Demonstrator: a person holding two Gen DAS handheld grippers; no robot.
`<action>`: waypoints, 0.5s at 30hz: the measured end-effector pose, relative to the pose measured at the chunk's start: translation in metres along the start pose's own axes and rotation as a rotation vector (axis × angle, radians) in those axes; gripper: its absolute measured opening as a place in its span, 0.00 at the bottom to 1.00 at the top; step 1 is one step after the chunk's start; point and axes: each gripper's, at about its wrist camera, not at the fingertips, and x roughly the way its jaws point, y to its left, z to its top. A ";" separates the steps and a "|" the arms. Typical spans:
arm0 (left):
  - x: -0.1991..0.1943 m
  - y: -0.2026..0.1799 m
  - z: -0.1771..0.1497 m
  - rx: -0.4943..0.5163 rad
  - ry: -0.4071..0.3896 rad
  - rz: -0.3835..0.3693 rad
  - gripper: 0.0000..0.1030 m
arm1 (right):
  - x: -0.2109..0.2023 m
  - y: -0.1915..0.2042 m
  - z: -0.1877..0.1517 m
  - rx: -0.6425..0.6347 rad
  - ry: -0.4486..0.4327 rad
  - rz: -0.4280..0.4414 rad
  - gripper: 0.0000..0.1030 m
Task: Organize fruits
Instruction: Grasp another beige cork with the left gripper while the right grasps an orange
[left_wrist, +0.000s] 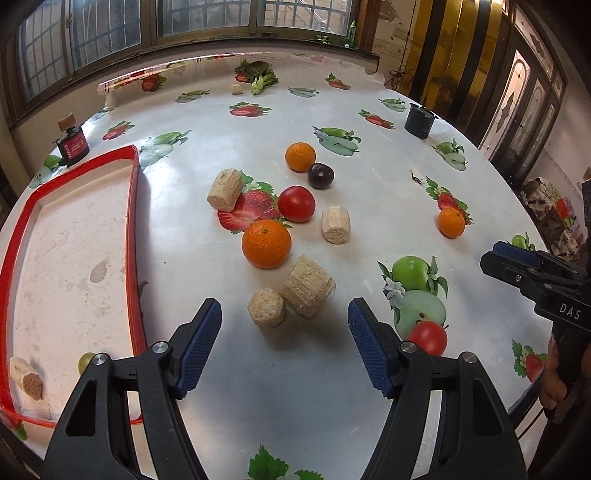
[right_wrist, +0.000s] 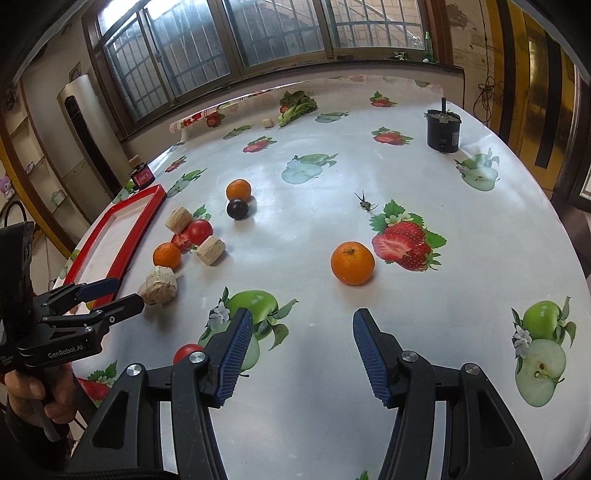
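Observation:
My left gripper stands open just short of two beige pressed blocks. Beyond them lie a large orange, a red tomato, a dark plum and a second orange. A red-rimmed white tray stands at the left with one beige block in its near corner. In the right wrist view my right gripper is open over bare cloth, with a lone orange a little ahead of it. A second tomato sits by its left finger.
The round table wears a fruit-printed cloth. Two more beige blocks lie among the fruit. A black pot stands far right, a small red box far left, greens at the back. A small insect-like scrap lies mid-table.

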 end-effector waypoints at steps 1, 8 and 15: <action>0.002 0.000 0.002 0.004 0.003 -0.005 0.68 | 0.003 -0.001 0.001 0.000 0.004 -0.004 0.57; 0.021 -0.009 0.015 0.062 0.035 -0.015 0.68 | 0.021 -0.019 0.013 0.049 0.043 -0.041 0.57; 0.036 -0.014 0.020 0.088 0.077 -0.014 0.51 | 0.046 -0.034 0.031 0.085 0.071 -0.076 0.57</action>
